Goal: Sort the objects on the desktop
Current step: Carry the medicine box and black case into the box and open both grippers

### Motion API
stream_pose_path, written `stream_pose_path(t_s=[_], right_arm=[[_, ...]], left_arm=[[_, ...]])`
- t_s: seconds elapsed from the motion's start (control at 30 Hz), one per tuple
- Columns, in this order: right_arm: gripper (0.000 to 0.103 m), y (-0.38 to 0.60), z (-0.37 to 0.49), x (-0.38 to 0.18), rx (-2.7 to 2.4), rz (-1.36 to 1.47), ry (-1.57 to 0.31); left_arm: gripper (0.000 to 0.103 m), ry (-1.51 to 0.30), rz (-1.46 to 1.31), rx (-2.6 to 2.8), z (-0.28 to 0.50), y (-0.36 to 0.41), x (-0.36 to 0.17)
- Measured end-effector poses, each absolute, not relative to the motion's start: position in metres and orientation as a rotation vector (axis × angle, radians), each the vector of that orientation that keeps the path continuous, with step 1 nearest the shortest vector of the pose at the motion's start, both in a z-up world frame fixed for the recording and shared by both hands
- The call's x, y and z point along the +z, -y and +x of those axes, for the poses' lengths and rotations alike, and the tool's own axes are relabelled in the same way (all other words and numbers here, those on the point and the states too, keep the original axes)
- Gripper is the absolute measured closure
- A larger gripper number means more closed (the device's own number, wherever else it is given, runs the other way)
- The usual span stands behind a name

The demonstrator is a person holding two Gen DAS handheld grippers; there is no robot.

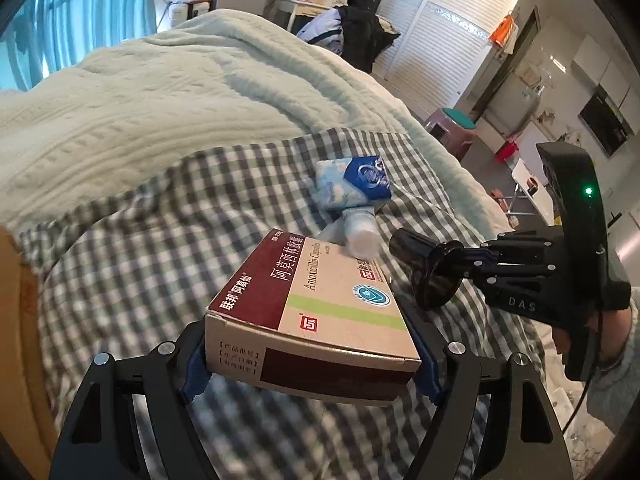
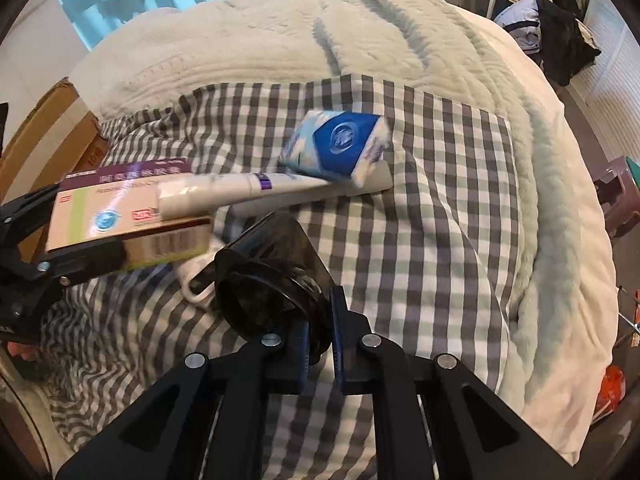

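Note:
My left gripper (image 1: 312,364) is shut on a maroon and beige medicine box (image 1: 320,304), its blue pads pressing the box's two long sides and holding it above the checked cloth (image 1: 140,240). In the right wrist view the same box (image 2: 120,216) sits in the left gripper (image 2: 52,232) at the left edge. My right gripper (image 2: 320,344) is shut on the rim of a dark see-through cup (image 2: 272,276), which lies tilted on its side. From the left wrist view, the right gripper (image 1: 468,260) and cup (image 1: 424,264) are just right of the box.
A blue tissue pack (image 2: 338,144) lies on the far end of a white tube (image 2: 224,190), whose cap end reaches the medicine box. A white object (image 2: 196,284) shows under the cup. A pale green blanket (image 2: 280,32) lies beyond the cloth, a cardboard box (image 2: 48,128) at left.

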State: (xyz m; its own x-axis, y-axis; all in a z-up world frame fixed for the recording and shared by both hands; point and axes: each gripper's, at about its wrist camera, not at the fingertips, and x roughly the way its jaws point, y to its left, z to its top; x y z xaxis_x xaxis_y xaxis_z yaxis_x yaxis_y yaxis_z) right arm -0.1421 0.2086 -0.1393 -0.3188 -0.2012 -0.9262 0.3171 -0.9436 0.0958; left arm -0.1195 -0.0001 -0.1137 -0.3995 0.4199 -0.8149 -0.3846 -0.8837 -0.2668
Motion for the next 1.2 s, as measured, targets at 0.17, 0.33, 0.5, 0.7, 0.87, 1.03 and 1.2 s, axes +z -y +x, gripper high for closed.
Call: stream_pose_path(t_s=[0.17,0.33,0.5,0.7,0.87,1.03,1.2], right_arm=[[0.095,-0.2,-0.128,-0.123,-2.328,1.591,-0.13],[0.095,-0.186,-0.11,-0.114,-2.317,1.608,-0.101],[0.095,-0.167,-0.091,-0.11,-2.301,1.606,-0.095],[0.095,-0.14,-0.08,-0.086,-2.315,1.559,-0.15],[0.095,-0.117,-0.085,-0.038,-2.361,1.458,-0.146],[0.095,-0.08,-0.093,0.014,-2.388,1.322,-0.151],[0.095,-0.022,-0.091,0.047,-2.332,1.206,-0.171]], left_arm=[[0.024,0.076,-1.379,2.295,-0.102,0.024,-0.11],[0.026,0.131,-1.421,2.267,-0.083,0.041,-0.113],[0.026,0.087,-1.389,2.271,-0.061,0.049,-0.106],[0.026,0.13,-1.337,2.283,-0.048,0.065,-0.084],[0.026,0.218,-1.242,2.33,-0.046,0.087,-0.043],[0.026,0.248,-1.139,2.445,-0.045,0.119,0.003],[0.026,0.253,-1.086,2.63,-0.039,0.171,0.041]])
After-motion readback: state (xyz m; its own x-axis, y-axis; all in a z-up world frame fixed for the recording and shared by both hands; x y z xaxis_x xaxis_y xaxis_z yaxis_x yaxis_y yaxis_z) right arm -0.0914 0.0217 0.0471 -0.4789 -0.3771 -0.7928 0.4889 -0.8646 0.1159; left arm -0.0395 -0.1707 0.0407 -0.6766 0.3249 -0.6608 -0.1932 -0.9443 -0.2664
